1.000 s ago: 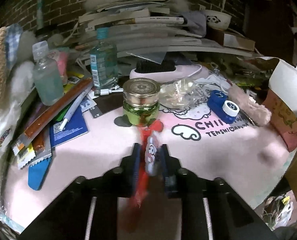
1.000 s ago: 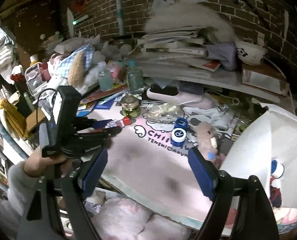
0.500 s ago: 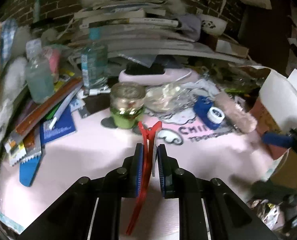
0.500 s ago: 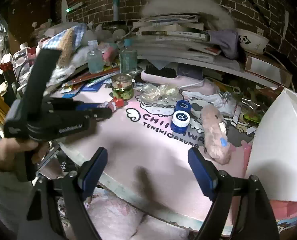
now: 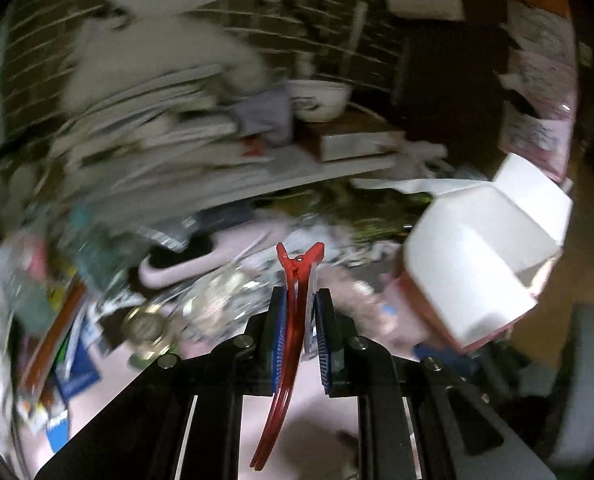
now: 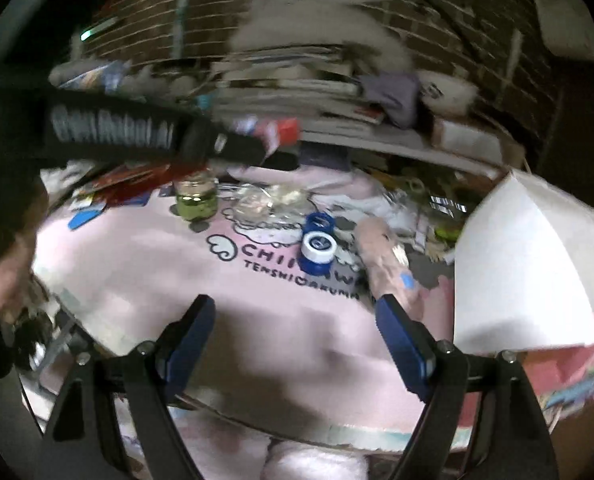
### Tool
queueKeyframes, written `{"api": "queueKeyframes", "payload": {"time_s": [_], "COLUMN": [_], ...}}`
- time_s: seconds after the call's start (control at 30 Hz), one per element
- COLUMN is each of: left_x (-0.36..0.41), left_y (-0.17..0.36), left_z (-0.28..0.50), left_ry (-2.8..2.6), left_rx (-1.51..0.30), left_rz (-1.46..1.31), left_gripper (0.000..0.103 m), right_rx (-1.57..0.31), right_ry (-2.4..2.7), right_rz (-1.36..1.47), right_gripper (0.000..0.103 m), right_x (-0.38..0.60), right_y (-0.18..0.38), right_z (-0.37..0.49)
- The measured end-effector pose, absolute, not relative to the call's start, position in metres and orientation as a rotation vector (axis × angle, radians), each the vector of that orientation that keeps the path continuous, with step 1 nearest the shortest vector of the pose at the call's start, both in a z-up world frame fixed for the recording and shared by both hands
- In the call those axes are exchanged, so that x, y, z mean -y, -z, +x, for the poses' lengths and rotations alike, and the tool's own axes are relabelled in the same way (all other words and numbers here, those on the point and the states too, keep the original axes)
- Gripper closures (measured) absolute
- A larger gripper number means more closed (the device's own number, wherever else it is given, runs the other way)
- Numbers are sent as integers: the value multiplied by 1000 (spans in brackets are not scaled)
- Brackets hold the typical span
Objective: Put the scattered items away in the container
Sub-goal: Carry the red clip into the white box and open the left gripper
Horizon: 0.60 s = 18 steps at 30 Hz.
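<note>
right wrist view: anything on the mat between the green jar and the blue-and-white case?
Yes: a crumpled clear plastic wrapper lies on the pink mat between the green jar and the blue-and-white case, seen in the right wrist view.

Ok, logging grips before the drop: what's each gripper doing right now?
Left gripper: shut on the red hair clip, lifted off the pink mat.
Right gripper: open, nothing between its jaws.

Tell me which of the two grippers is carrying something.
The left gripper: its blue pads are shut on a red hair clip, lifted off the pink mat. The right gripper stands open with nothing between its fingers.
</note>
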<state>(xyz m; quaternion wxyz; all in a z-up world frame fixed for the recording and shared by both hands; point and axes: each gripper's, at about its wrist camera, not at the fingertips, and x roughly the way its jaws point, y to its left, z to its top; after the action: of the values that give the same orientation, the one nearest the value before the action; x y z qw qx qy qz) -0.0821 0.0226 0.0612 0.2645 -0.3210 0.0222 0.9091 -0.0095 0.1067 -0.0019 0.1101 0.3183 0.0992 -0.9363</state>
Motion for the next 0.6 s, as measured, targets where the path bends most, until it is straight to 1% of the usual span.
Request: {"api": "queueKeyframes", "payload": {"time_s": [0.13, 0.3, 0.4, 0.5, 0.6], "left_x": [-60, -106, -132, -167, -197], "left_y": [-80, -103, -113, -115, -108], "left_z": [-90, -96, -104, -112, -112], "left_ry": [-2293, -2140, -2038, -1953, -1879], "left_rx": [-111, -178, -202, -268, -328], "left_rz": [-860, -840, -857, -918, -980], "left_gripper": [94, 94, 94, 94, 94], "right_rx": [-195, -121, -20, 94, 92], "right_ry": [2808, 2855, 2855, 2833, 2836], "right_rz": [948, 935, 912, 862, 833], "right_gripper": [23, 22, 22, 22, 22], "right_x": [-124, -140, -150, -159, -157], "right_y": [-1, -5, -7, -6, -5], "right_z": [-10, -7, -2, 8, 14]}}
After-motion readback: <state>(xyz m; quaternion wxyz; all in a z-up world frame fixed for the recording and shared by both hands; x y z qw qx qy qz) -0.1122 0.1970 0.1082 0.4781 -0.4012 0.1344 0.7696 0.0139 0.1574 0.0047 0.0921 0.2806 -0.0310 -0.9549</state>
